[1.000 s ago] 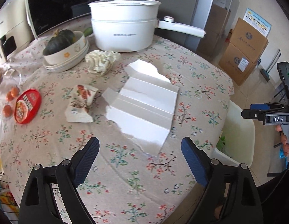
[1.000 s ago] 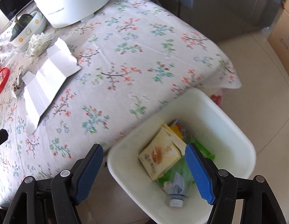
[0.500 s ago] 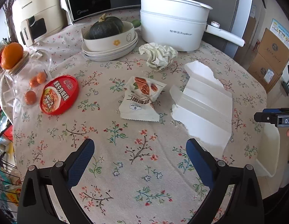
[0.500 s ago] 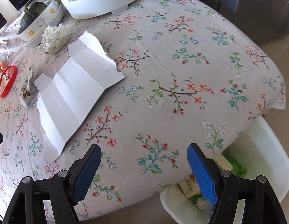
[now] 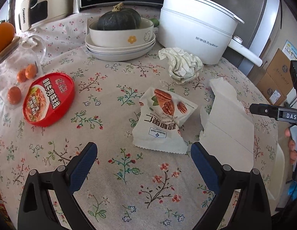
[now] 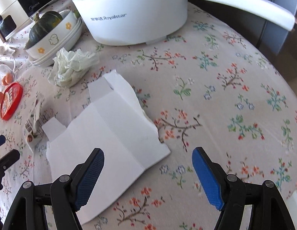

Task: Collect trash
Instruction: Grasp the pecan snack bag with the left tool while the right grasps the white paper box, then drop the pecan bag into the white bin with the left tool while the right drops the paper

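Observation:
On the flowered tablecloth lie a pecan snack wrapper (image 5: 163, 118), a flattened white carton (image 6: 108, 134), a crumpled white tissue (image 5: 181, 65) and a red lid (image 5: 47, 98). My left gripper (image 5: 142, 153) hovers open just in front of the wrapper, nothing between its blue pads. The right gripper (image 6: 148, 163) hangs open over the carton's near edge; its left pad (image 6: 90, 172) is above the carton, the right one over bare cloth. In the right wrist view the wrapper (image 6: 33, 126), tissue (image 6: 71, 67) and lid (image 6: 11, 100) sit at the left.
A white electric pot (image 5: 196, 25) with a long handle stands at the back, beside a bowl holding a dark squash (image 5: 119, 19) on stacked plates. A glass jar (image 5: 18, 57) and small oranges sit far left. A white bin rim (image 5: 278, 172) shows below the table's right edge.
Both grippers have swung left over the table. The left view shifted from the carton to the wrapper. The right view left the trash bin and now looks at the carton.

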{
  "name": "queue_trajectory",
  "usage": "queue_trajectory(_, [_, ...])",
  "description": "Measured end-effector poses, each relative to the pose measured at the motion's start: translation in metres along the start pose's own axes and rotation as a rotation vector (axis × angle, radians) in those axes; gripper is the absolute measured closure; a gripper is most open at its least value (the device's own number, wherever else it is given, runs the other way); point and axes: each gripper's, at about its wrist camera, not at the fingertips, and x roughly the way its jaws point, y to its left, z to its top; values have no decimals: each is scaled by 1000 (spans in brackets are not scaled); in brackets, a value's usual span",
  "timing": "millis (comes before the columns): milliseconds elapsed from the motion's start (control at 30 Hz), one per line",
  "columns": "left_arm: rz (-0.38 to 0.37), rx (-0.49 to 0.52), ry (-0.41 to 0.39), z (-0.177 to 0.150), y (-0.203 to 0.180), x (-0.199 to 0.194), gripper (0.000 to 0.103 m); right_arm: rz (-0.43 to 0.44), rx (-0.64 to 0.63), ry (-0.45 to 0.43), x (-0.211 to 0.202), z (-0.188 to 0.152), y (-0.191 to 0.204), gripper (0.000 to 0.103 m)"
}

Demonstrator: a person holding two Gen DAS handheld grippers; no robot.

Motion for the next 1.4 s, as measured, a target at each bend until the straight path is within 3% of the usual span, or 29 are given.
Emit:
queue_trajectory(200, [-28, 16, 12, 5, -6, 14, 11, -6, -48, -28, 25, 19, 9, 23])
queue_trajectory(367, [-25, -4, 44, 6, -5, 26, 32, -23, -52, -50, 40, 27, 8, 25])
queue_trajectory(467, [-10, -6, 41, 7, -2, 26, 49, -30, -58, -47, 49, 30, 10, 30])
queue_trajectory(533, [-18, -25, 45, 9, 2, 26, 68, -39, -58, -46, 54, 30, 10, 33])
queue_trajectory(633, [-45, -71, 53, 9, 10, 25, 78, -34, -66, -63, 54, 30, 12, 46])
queue_trajectory(700, [-44, -86, 59, 9, 12, 24, 84, -14, -72, -64, 53, 30, 14, 67])
queue_trajectory(733, [-43, -88, 60, 9, 12, 22, 85, -3, -78, -60, 53, 29, 15, 74])
queue_trajectory(767, [-40, -86, 62, 9, 12, 21, 85, 11, -85, -52, 52, 29, 17, 88])
queue_trajectory(867, [-37, -80, 63, 8, 10, 16, 86, 61, -90, -32, 48, 28, 20, 95])
queue_trajectory(1400, [-77, -54, 34, 7, -19, -30, 88, 62, -115, -135, -32, 16, 17, 101])
